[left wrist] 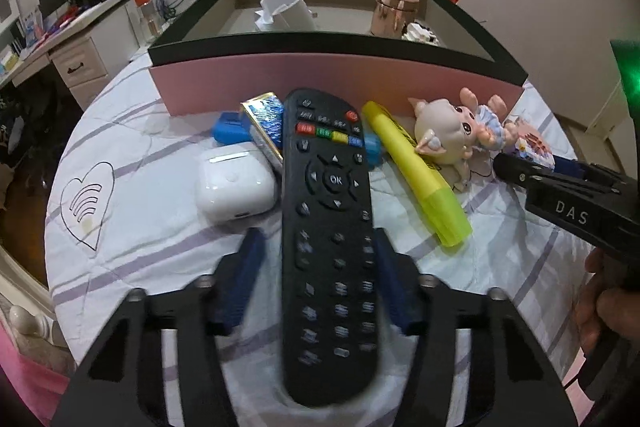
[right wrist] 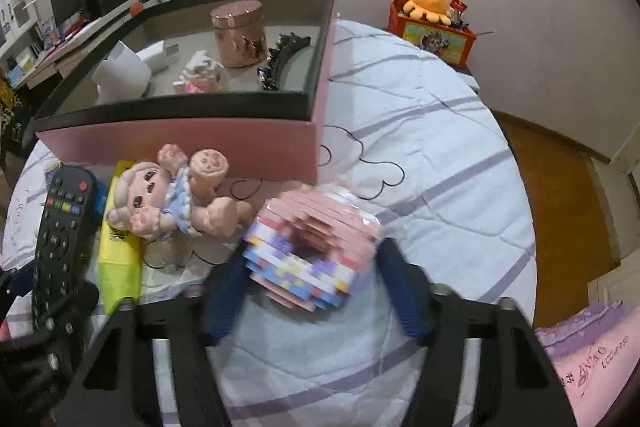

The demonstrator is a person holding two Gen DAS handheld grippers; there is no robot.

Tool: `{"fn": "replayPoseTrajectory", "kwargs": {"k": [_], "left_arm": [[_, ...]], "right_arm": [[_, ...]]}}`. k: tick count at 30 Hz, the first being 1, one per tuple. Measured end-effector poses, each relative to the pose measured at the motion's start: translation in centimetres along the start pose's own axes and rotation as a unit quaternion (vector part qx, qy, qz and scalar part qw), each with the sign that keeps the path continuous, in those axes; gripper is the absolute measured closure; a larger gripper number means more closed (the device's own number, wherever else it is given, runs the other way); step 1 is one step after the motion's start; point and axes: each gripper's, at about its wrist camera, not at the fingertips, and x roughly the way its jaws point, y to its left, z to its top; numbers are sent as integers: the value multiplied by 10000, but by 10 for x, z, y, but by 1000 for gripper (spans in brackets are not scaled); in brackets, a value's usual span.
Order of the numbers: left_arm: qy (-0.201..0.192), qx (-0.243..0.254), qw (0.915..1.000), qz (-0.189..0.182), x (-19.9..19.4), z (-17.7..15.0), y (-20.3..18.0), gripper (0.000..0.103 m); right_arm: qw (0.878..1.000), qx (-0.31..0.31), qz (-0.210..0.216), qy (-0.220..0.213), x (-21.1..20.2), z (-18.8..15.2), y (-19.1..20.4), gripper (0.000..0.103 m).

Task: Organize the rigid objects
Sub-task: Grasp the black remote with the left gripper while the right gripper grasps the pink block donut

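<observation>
The long black plastic remote control (left wrist: pixel 328 247) lay on the quilted white bedspread (left wrist: pixel 132 227) with its long axis running near to far, straight along the left gripper (left wrist: pixel 318 283), whose blue fingers (left wrist: pixel 244 279) stood on either side of its lower half; the right finger sat at its edge, the left a little clear, so the jaws were parted about the remote's width and I judged them not yet closed on it; the far end pointed at the box. The right gripper (right wrist: pixel 308 291) sat wide open around the pink and pastel toy-brick ring (right wrist: pixel 316 247), which lay between its fingers with a gap at each side. Between the two lay a yellow highlighter (left wrist: pixel 416 171) and a pale piglet doll in a blue dress (left wrist: pixel 456 139); left of the remote sat a white earbud case (left wrist: pixel 236 187). Beyond, the pink-walled, black-rimmed open box (left wrist: pixel 340 83) held a copper tin (right wrist: pixel 240 31), a white stand (right wrist: pixel 120 71), a dark hair clip (right wrist: pixel 284 55) and a small pink item, too blurred to name. Each gripper was nearest its own object.
</observation>
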Motion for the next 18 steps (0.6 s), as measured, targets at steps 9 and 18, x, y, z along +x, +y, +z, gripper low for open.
{"fn": "replayPoseTrajectory", "kwargs": {"k": [9,18], "left_arm": [[-40,-75,9996,-281,-14,-3,18,63],[-314,-75,9984,-465,-47,8,31,86]], "right_arm": [[9993,302,212,-90,-21,-12,-9,47],[9983,315,337,-370,-61,-9,-1,47]]}}
